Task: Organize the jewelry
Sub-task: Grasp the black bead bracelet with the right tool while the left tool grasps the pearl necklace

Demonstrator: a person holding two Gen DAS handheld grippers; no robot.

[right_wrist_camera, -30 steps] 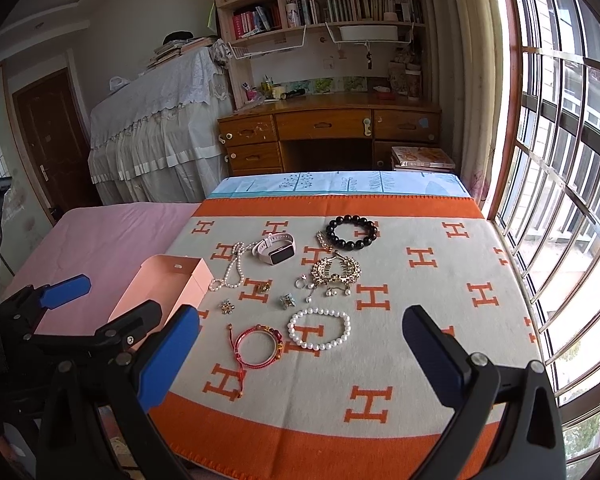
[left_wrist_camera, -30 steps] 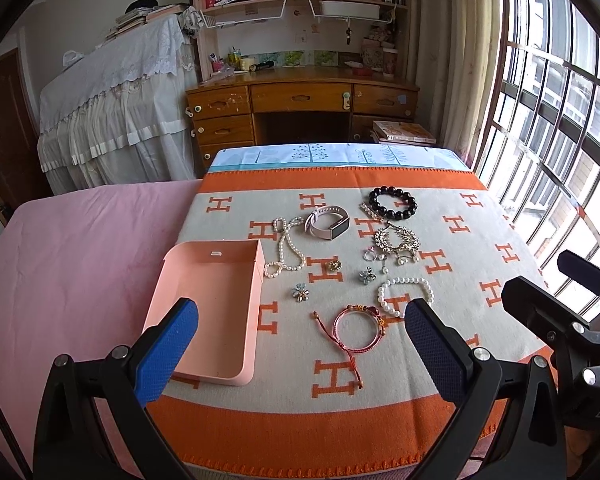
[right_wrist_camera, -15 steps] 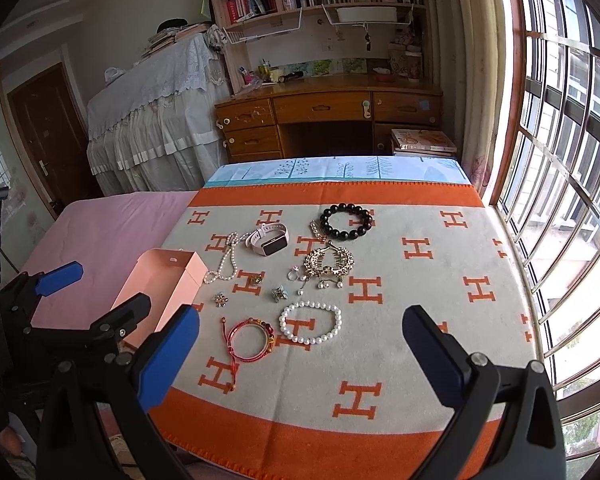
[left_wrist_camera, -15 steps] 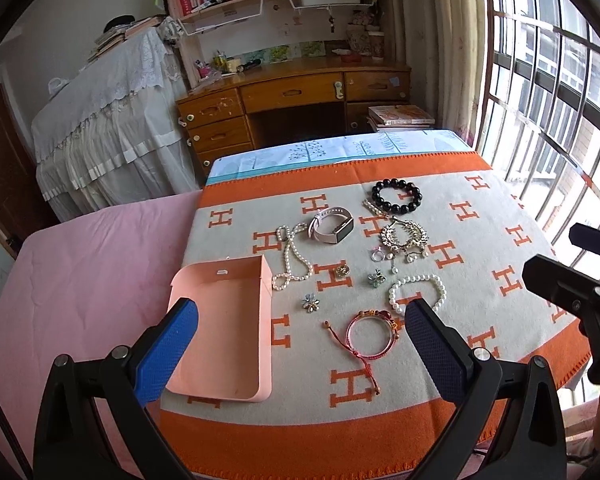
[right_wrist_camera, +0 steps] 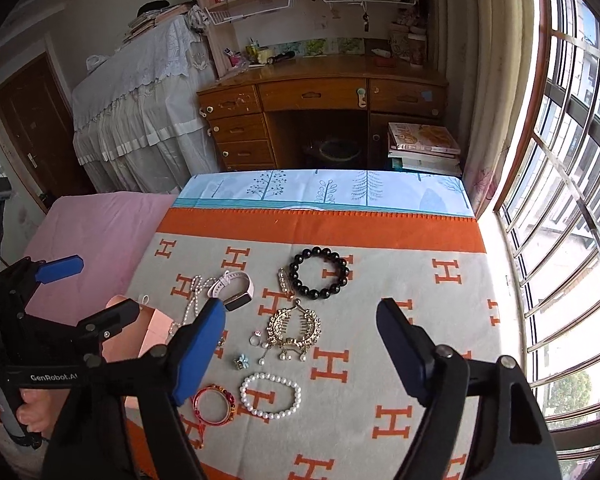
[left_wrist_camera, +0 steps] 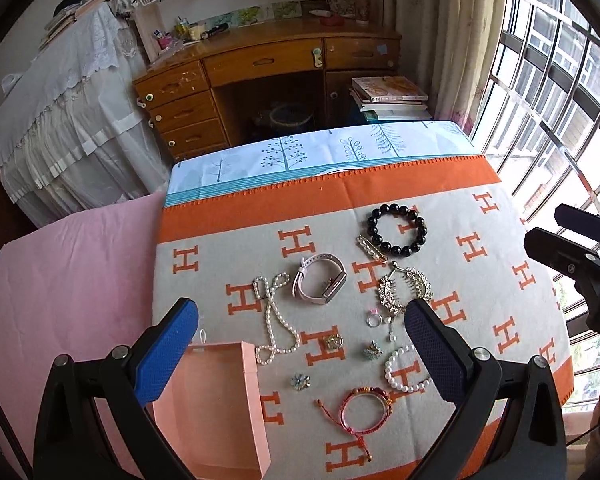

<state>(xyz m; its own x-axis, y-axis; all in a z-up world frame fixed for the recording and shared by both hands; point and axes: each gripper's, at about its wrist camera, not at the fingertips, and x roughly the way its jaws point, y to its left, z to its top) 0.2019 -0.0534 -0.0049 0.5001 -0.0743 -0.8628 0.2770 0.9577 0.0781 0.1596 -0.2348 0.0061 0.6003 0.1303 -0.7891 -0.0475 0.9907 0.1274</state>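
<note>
Jewelry (right_wrist_camera: pixel 296 332) clusters mid-blanket (right_wrist_camera: pixel 420 304); bare cloth toward window-side edge.

The right tongs (right_wrist_camera: pixel 300 344), jaws closing with nothing between them, hover over an orange-and-grey blanket (right_wrist_camera: pixel 420 280) strewn with jewelry: a black bead bracelet (right_wrist_camera: pixel 321 278), a pearl bracelet (right_wrist_camera: pixel 271 395), a gold comb (right_wrist_camera: pixel 296 330), a watch (right_wrist_camera: pixel 232 288). The left tongs (right_wrist_camera: pixel 92 292) stand at the left beside a pink box (right_wrist_camera: pixel 156 326)
</note>
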